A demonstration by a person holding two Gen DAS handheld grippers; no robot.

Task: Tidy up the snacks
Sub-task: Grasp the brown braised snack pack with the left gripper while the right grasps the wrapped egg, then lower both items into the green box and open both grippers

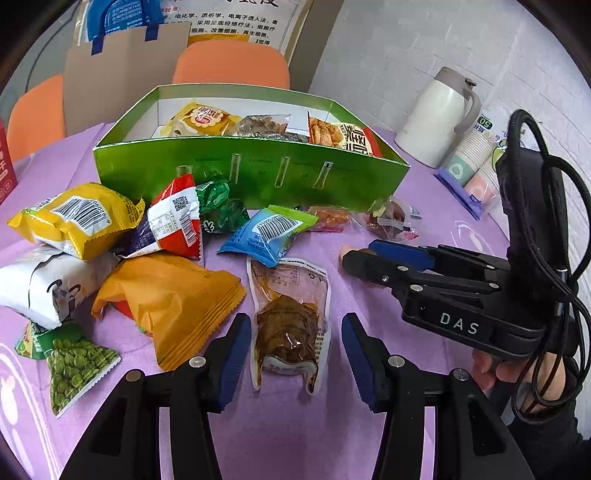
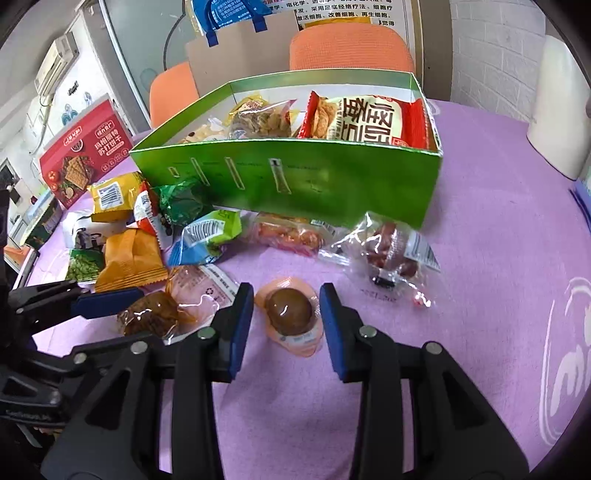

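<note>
Green box (image 2: 288, 184) stands at twelve o'clock, already part filled. Your right gripper (image 2: 286, 321) brackets the brown egg pouch (image 2: 290, 314), fingers narrowed beside it, contact unclear. Your left gripper (image 1: 295, 354) brackets the tofu pouch (image 1: 290, 325), its long axis running away from you, fingers apart.

On your right gripper (image 1: 354, 258) you can read "DAS" in white letters. The sleeve of paper cups (image 1: 476, 162) at the far right shows "50". The red box (image 2: 86, 147) at far left carries Chinese lettering, as does the wall poster (image 1: 229, 22).
</note>
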